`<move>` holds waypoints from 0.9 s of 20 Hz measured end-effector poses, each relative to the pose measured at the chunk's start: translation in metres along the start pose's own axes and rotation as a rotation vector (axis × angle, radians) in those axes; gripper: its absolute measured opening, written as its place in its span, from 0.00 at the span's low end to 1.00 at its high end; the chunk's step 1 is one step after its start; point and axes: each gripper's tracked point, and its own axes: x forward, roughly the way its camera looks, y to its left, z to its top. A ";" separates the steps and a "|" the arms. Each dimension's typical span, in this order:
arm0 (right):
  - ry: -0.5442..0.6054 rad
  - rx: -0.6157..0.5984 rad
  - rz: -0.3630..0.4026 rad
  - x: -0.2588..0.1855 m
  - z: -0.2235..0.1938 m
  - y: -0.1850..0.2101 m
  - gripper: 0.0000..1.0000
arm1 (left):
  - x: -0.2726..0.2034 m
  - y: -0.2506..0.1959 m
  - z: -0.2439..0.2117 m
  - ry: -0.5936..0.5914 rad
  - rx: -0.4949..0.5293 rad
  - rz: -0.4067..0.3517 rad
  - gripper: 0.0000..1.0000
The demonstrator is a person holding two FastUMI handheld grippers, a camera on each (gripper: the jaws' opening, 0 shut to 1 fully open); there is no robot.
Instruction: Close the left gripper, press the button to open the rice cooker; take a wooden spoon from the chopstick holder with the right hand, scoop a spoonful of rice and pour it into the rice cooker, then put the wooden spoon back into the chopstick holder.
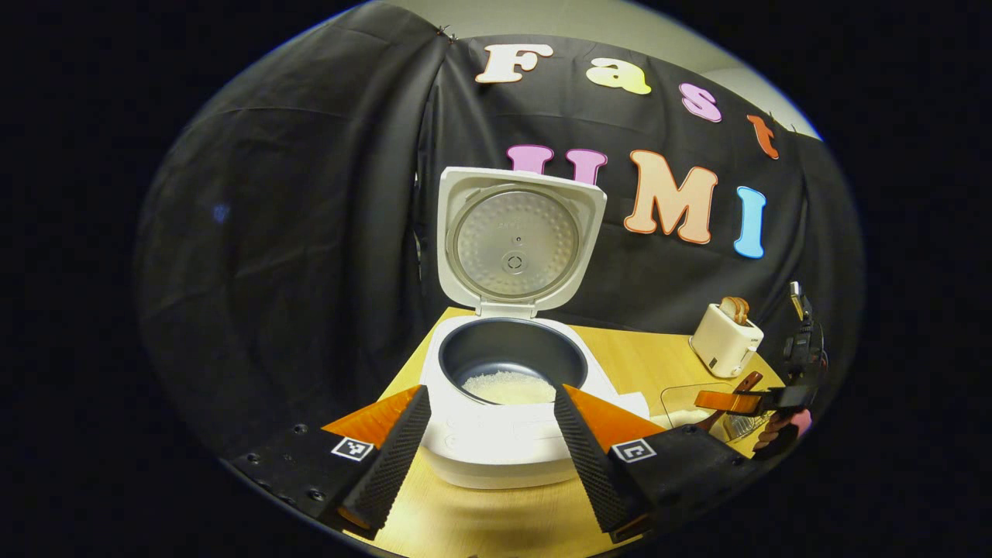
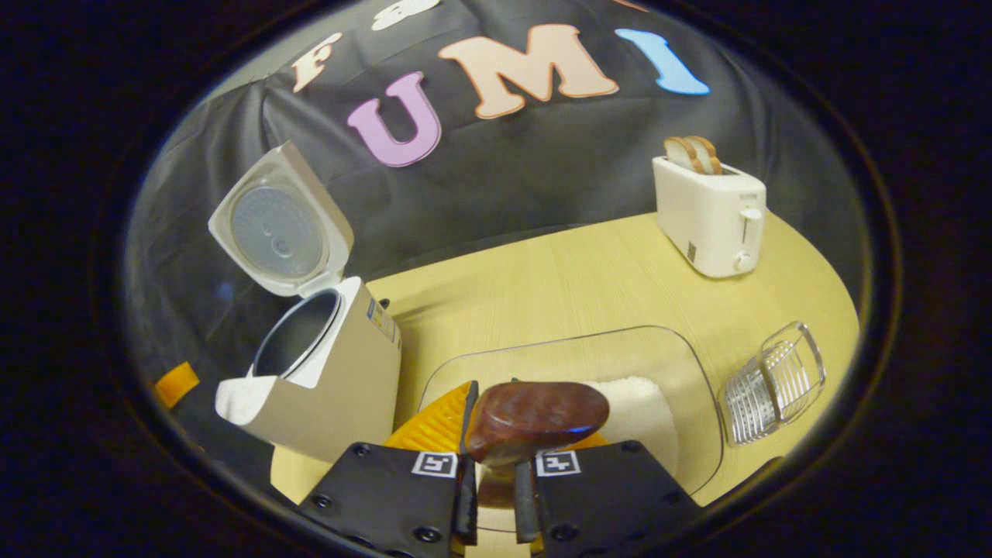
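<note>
Right gripper view: wooden spoon [image 2: 535, 418] clamped in right claw [image 2: 496, 480].

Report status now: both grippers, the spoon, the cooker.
Left gripper open, facing rice cooker, lid up, some rice inside. Right gripper shut on wooden spoon, above clear rice tray. Nothing in the way.

Rice cooker [image 1: 504, 434]: white body; dark grey inner pot [image 1: 511, 360]; silver dimpled plate inside the raised lid [image 1: 518, 240].
Rice [image 1: 508, 387] in the pot: white.
Wooden spoon [image 2: 535, 418]: glossy reddish-brown.
Toaster [image 2: 709, 221], right of the cooker: cream-white, with tan-crusted bread slices [image 2: 692, 155].
Chopstick holder [image 2: 771, 384]: clear, ribbed.
Container [image 2: 573, 364] beside the cooker: clear, white rice inside.
Table [image 2: 558, 287]: pale wood grain.
</note>
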 end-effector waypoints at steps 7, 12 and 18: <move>-0.019 0.292 0.089 -0.015 0.019 -0.011 0.22 | -0.001 -0.010 -0.001 0.002 -0.004 -0.028 0.95; -0.095 0.413 0.127 -0.035 0.050 -0.020 0.21 | -0.002 -0.019 0.005 -0.010 0.011 -0.058 0.95; -0.127 0.613 0.231 -0.058 0.081 -0.001 0.23 | -0.004 -0.028 0.006 -0.012 0.018 -0.093 0.95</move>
